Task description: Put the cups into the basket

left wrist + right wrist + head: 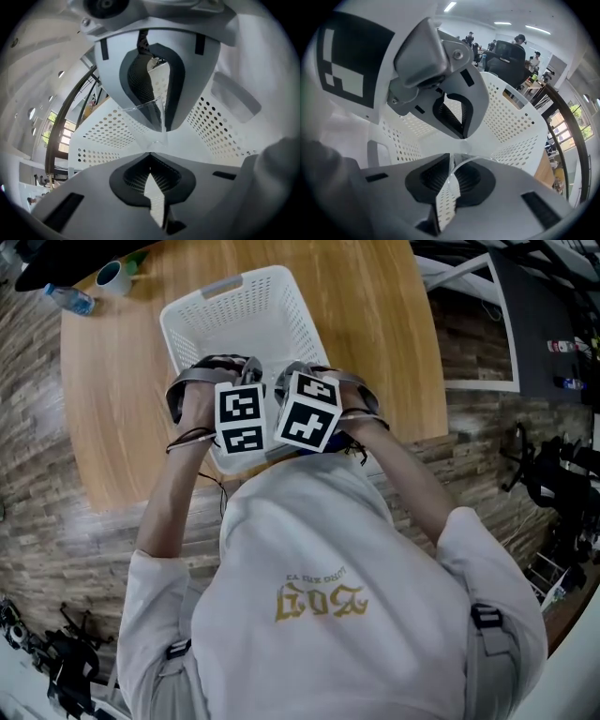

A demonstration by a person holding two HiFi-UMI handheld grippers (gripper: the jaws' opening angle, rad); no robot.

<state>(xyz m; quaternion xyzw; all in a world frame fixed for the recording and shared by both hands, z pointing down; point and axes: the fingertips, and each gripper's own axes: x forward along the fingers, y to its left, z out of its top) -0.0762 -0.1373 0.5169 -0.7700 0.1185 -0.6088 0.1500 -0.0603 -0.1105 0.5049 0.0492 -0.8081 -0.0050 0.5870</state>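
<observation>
Your white shirt fills the lower part of the head view, with both forearms reaching forward over a round wooden table. Both hands hold grippers side by side, their marker cubes almost touching, above the near end of a white perforated basket that sits on the table.

From the left gripper view, your left gripper has its jaws pressed nearly together on the thin wall of a clear cup. The cup hangs inside the basket, with the dotted basket wall close behind it.

From the right gripper view, your right gripper is likewise pinched narrow on the curved rim of a second clear cup. That cup also sits within the basket's walls.

At the table's far left edge stand a mug and, just beside it, a lying bottle, both well apart from the basket. People sit in the distant background of the right gripper view.
</observation>
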